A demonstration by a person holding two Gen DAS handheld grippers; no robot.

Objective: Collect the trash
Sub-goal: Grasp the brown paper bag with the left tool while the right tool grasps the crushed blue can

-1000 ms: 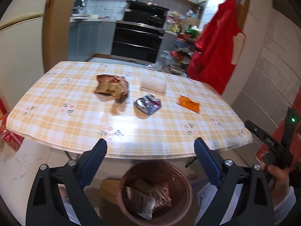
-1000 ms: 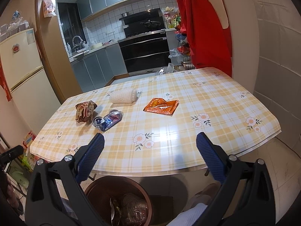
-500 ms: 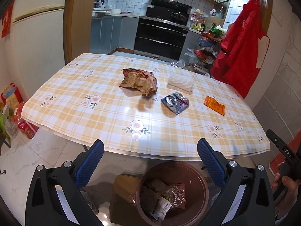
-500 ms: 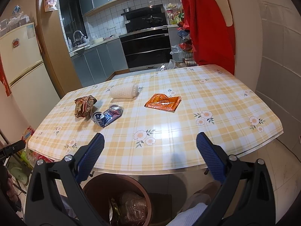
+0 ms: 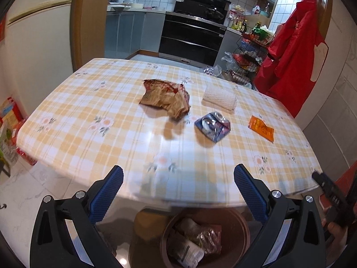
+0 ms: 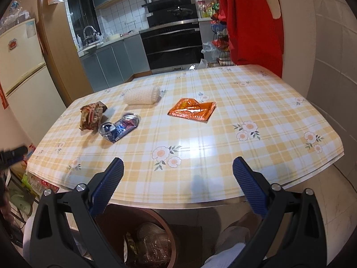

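On the checked table [image 5: 111,143] lie a crumpled brown wrapper [image 5: 166,99], a white mesh roll [image 5: 219,97], a crushed blue can [image 5: 212,126] and an orange packet [image 5: 261,128]. The same things show in the right wrist view: wrapper [image 6: 91,115], roll [image 6: 142,96], can [image 6: 119,128], packet [image 6: 193,109]. A brown bin [image 5: 232,227] holding trash stands on the floor under the near table edge, also in the right wrist view [image 6: 156,221]. My left gripper [image 5: 178,185] is open and empty above the bin. My right gripper [image 6: 178,185] is open and empty at the near edge.
A fridge [image 6: 20,53] stands at the left. A red apron [image 5: 296,53] hangs on the right wall. Kitchen cabinets and an oven [image 5: 191,38] lie beyond the table. Bags [image 5: 9,134] sit on the floor at the left.
The left gripper has risen and tilted forward, so the table fills more of its view and the bin sits lower. The right gripper has edged slightly closer to the table. Both stay open.
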